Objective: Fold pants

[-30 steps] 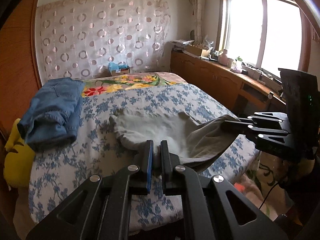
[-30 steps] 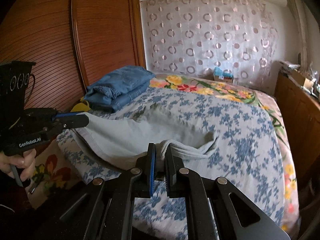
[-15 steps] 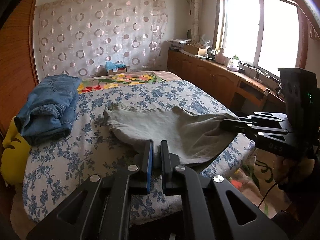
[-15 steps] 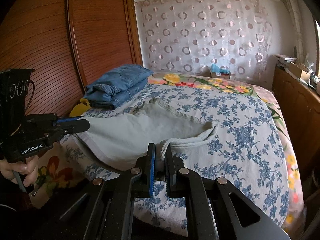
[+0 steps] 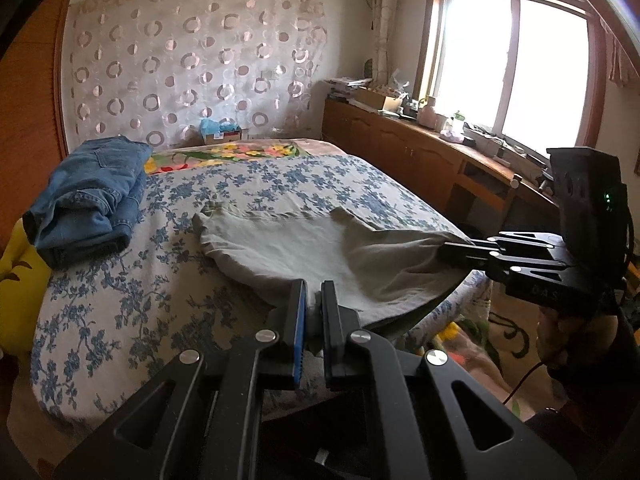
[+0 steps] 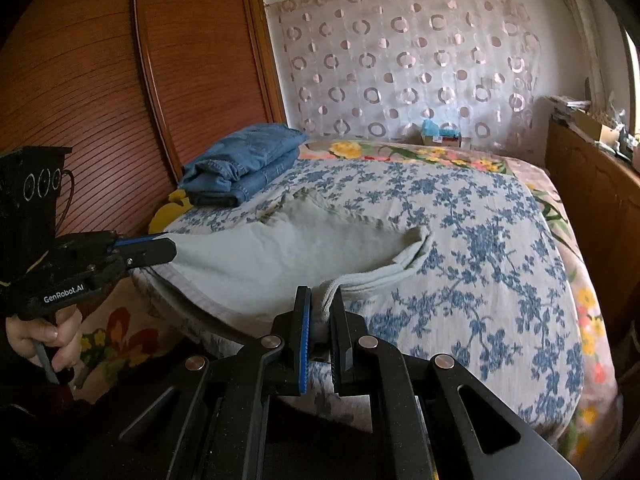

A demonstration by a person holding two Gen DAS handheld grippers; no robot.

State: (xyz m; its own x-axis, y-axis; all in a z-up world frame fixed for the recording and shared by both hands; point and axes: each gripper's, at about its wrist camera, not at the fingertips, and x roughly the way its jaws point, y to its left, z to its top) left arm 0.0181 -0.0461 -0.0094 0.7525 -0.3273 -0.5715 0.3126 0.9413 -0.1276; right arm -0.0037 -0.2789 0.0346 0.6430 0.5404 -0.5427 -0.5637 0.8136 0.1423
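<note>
Soft grey pants (image 5: 320, 252) on the flowery bed (image 5: 120, 300), near the front edge, partly lifted. Light and floppy, sure to sag in the middle. Best held at the thick hem or the waistband, two corners at once. Pinched tight at one end by the left gripper (image 5: 313, 292), at the other by the right gripper (image 6: 320, 300). Folded blue jeans (image 5: 88, 196) well apart, further back.
</note>
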